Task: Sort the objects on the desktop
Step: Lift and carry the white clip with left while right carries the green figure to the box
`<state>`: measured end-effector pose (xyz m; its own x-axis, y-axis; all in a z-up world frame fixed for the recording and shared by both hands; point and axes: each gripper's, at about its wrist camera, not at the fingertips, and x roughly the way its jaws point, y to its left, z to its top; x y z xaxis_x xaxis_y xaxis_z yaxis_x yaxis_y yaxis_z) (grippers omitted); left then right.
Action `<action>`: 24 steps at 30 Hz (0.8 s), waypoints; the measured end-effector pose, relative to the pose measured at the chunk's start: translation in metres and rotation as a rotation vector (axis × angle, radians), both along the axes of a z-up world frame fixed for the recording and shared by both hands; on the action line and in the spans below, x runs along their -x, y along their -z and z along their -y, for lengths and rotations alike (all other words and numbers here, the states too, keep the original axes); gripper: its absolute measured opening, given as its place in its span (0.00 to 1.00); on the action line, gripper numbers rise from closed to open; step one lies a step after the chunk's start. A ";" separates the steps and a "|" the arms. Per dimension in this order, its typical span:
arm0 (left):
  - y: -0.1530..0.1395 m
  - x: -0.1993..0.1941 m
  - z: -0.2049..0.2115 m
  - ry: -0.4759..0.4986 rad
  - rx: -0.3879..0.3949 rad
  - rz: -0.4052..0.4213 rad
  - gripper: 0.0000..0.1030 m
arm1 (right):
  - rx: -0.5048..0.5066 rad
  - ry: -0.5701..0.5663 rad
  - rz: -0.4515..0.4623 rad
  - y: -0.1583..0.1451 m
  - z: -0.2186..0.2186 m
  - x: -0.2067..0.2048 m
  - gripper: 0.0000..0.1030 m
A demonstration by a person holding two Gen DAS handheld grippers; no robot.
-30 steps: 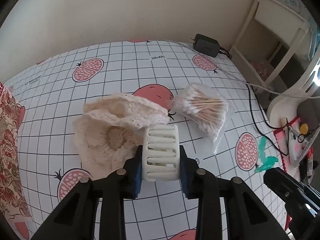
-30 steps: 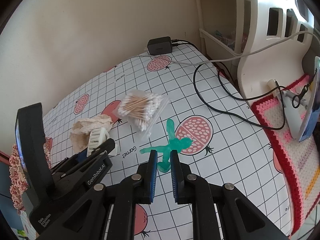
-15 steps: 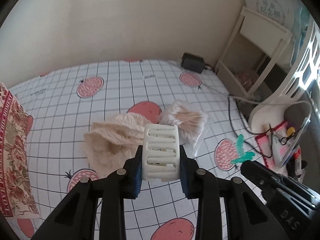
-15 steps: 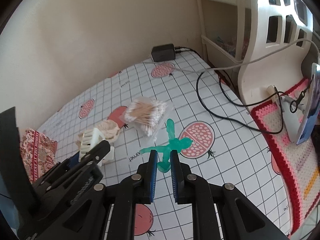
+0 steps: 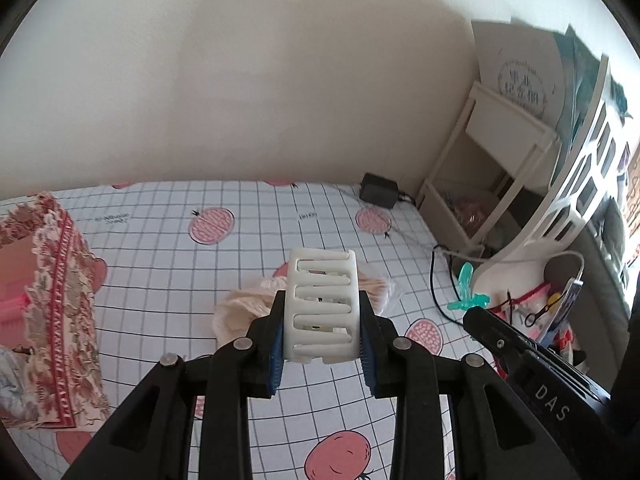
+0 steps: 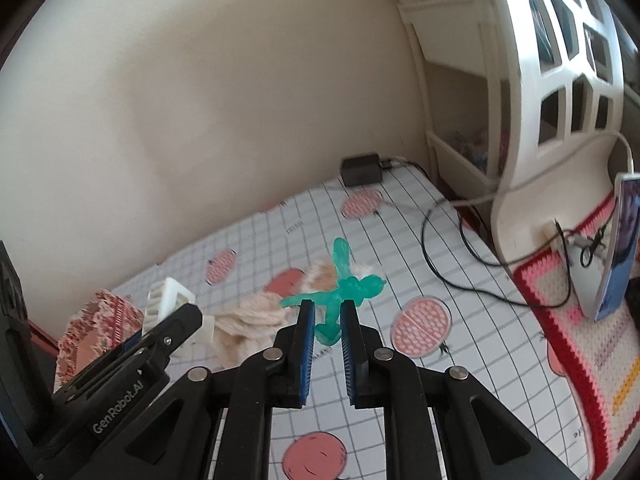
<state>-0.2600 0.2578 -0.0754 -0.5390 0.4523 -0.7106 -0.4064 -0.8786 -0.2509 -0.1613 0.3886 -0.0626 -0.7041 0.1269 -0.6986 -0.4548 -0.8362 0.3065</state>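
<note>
Left gripper (image 5: 322, 354): I'm pinching the white slotted plastic hair claw (image 5: 323, 304) crosswise, lifted clear for sorting.
Right gripper (image 6: 325, 354): I'm pinching the translucent green plastic figure (image 6: 340, 292), head pointing twelve o'clock.
Fabric-lined box (image 5: 60, 300): sitting at nine o'clock, probably the bin.

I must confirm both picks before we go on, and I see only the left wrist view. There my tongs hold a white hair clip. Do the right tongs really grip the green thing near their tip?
Observer: Yes. In the right wrist view, the right tongs are shut on the lower end of the green figure.
Operator: Thank you. What lies to the right of the black cable?
Observer: A crocheted mat with a red border lies there, and a flat screen stands upright on it.
</note>
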 end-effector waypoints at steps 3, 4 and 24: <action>-0.008 -0.002 0.011 -0.018 -0.018 -0.009 0.32 | 0.011 0.005 -0.019 -0.004 0.003 -0.002 0.14; -0.010 -0.003 0.016 -0.024 -0.023 -0.011 0.32 | 0.019 0.004 -0.024 -0.005 0.004 -0.001 0.14; -0.011 -0.007 0.123 -0.208 -0.127 0.037 0.32 | 0.030 -0.193 -0.081 -0.010 0.086 0.033 0.14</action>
